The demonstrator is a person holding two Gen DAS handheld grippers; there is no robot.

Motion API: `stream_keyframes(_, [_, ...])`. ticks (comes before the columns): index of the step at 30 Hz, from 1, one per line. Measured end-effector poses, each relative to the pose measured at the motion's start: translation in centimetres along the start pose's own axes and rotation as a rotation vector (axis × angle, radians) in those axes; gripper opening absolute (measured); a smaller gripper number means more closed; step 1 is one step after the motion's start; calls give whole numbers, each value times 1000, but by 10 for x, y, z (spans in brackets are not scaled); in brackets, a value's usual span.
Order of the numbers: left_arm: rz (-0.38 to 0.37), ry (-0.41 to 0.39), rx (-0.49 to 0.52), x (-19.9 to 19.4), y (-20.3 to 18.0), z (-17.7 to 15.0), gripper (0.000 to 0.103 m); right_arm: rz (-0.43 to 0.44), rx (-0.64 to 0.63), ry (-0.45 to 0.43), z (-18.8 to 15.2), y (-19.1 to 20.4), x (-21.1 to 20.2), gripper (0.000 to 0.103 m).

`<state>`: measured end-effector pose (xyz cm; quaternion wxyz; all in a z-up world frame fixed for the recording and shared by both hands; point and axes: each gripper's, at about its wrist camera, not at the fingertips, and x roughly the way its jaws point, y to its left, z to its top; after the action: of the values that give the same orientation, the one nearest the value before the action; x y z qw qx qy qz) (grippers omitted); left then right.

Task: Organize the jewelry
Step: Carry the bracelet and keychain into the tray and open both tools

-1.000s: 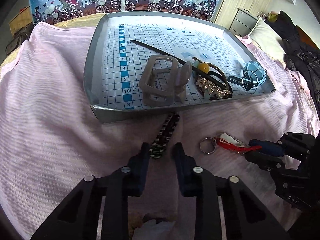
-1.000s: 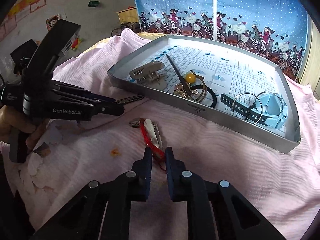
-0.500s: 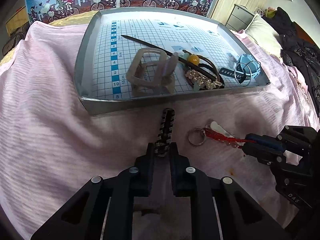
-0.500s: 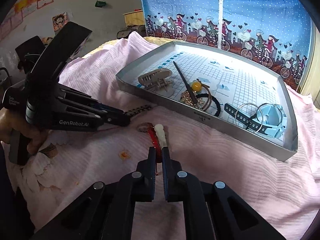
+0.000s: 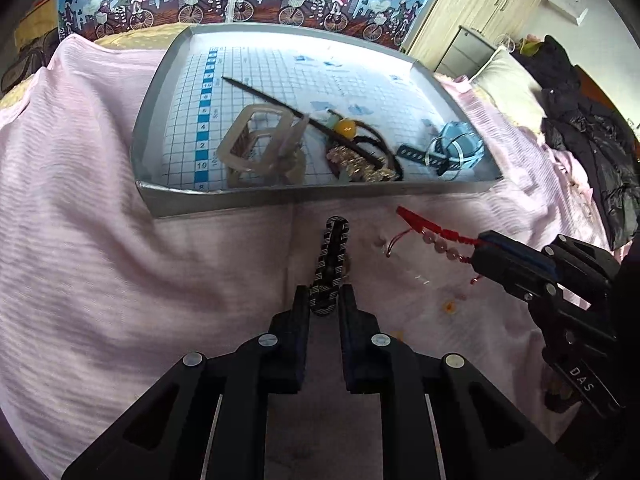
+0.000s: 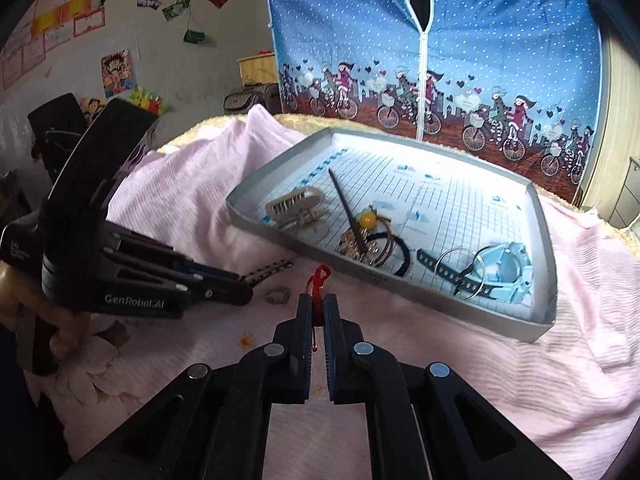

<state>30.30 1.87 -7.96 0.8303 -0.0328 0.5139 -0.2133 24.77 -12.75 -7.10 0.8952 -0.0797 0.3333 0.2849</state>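
My left fingers (image 5: 324, 300) pinched the checkered hair clip (image 5: 331, 264), my right fingers (image 6: 319, 310) the red beaded cord (image 6: 318, 280), tray (image 5: 280, 200) ahead

Left gripper (image 5: 324, 300) is low over the bed, fingers clamped on something; right gripper (image 6: 319, 312) sits just beside it, fingers pinched nearly together too.

A blue bicycle-print wardrobe cover (image 6: 432, 60) backs the pink-sheeted bed (image 5: 80, 240), beside a poster-covered wall (image 6: 120, 40).

tray (image 5: 224, 206) on blanket (image 5: 80, 240) | hair clip (image 5: 260, 148) in tray, left | watch (image 5: 456, 152) right
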Motion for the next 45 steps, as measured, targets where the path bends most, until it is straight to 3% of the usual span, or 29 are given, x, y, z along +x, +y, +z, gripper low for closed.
stream_keyframes(8, [4,-161,8,-23,-19,11,11,-70,67,-148,15,-19,-22,6])
stream_keyframes(11, [35,-252,4,-23,-25,21,11,-82,127,-171,18,-33,-22,6])
stream_keyframes(17, [24,-312,-73,1,-22,46,11,-100,228,-182,24,-63,-13,6])
stream_keyframes(26, [4,-249,-23,32,-16,61,11,-112,241,-125,17,-80,11,6])
stream_keyframes(35, [-17,-204,-74,39,-2,61,11,-118,221,-77,9,-79,19,6])
stream_keyframes(45, [13,-176,-104,41,2,61,12,-134,226,-59,7,-83,23,6])
